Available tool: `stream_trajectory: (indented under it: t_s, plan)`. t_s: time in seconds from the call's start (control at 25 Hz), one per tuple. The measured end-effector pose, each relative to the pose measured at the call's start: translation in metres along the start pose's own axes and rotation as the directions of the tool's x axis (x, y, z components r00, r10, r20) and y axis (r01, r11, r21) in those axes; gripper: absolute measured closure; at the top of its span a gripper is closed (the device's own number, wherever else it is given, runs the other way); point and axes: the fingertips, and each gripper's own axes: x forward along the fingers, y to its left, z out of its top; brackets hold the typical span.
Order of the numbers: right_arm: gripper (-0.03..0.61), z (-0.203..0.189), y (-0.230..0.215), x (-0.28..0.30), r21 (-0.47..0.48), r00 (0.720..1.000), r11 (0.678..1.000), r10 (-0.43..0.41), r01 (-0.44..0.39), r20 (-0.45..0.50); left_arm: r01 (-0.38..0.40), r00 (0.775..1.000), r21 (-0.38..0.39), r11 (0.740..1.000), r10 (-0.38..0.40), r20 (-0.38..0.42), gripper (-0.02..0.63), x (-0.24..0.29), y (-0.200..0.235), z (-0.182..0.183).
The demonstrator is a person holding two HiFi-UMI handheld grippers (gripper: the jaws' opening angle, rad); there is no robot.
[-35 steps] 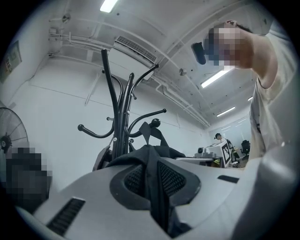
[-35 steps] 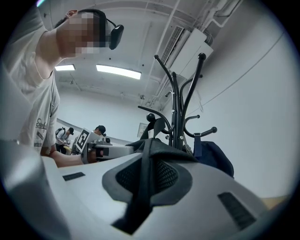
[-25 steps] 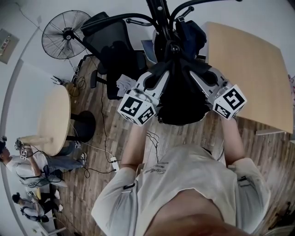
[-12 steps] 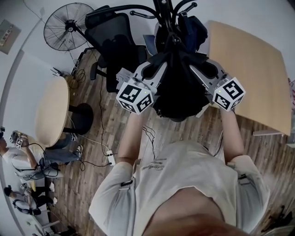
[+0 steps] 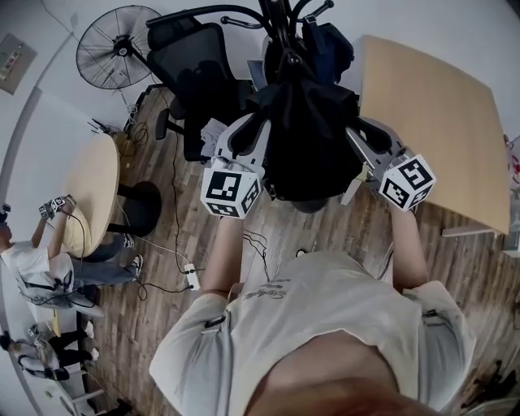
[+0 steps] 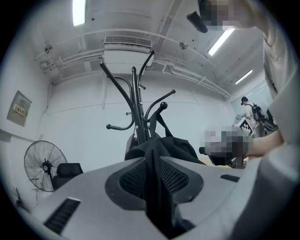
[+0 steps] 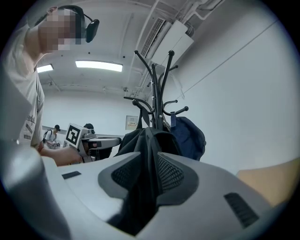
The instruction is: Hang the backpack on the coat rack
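Head view: backpack [image 5: 309, 146] is up against the coat rack [image 5: 280, 24] pole, between my two tools. Left tool [image 5: 248, 134] is on its left flank, right tool [image 5: 366, 146] on its right flank. One on each side keeps the bag square to the pole while the strap finds a hook. A blue bag [image 5: 329, 49] already takes the far side of the rack, so I'm loading the near side.

Left gripper view: left tool [image 6: 152, 183] is clamped on a fold of black backpack [image 6: 173, 145] fabric, pads tight against it. The strap [image 6: 161, 119] runs up to a hook on the coat rack [image 6: 136, 103]. I can't tell if it's fully seated, so my guess is this side holds on as backup.

Right gripper view: right tool [image 7: 150, 173] jaws are opening. Backpack [image 7: 140, 138] fabric lies between the pads, and looks slack rather than pinched. I read that as handing the weight to the rack. Blue bag [image 7: 190, 138] hangs just beyond, apparently touching.
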Motion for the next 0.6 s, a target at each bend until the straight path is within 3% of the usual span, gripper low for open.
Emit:
stream_trajectory:
  t_s: [0.16,0.32,0.4,0.6]
  plan:
    - [0.555,-0.002,0.017,-0.017,-0.049,1.0,0.999,0.001,-0.002,-0.019,-0.01,1.0,-0.013,1.0,0.01,-0.014,0.545,-0.021,-0.015,-0.006]
    - [0.584,-0.006,0.033,-0.023,-0.07,0.999,0.997,0.031,-0.032,-0.021,0.047,0.999,-0.164,0.985,-0.048,-0.002,0.569,-0.023,-0.034,-0.018]
    - [0.583,-0.009,0.042,-0.024,-0.078,0.998,0.996,0.047,-0.049,-0.034,0.06,0.998,-0.203,0.977,-0.062,-0.008,0.581,-0.025,-0.043,-0.023]
    - [0.584,-0.019,0.058,-0.029,-0.089,0.997,0.995,0.027,-0.034,-0.071,0.088,0.993,-0.188,0.978,-0.1,-0.055,0.583,-0.029,-0.069,-0.037]
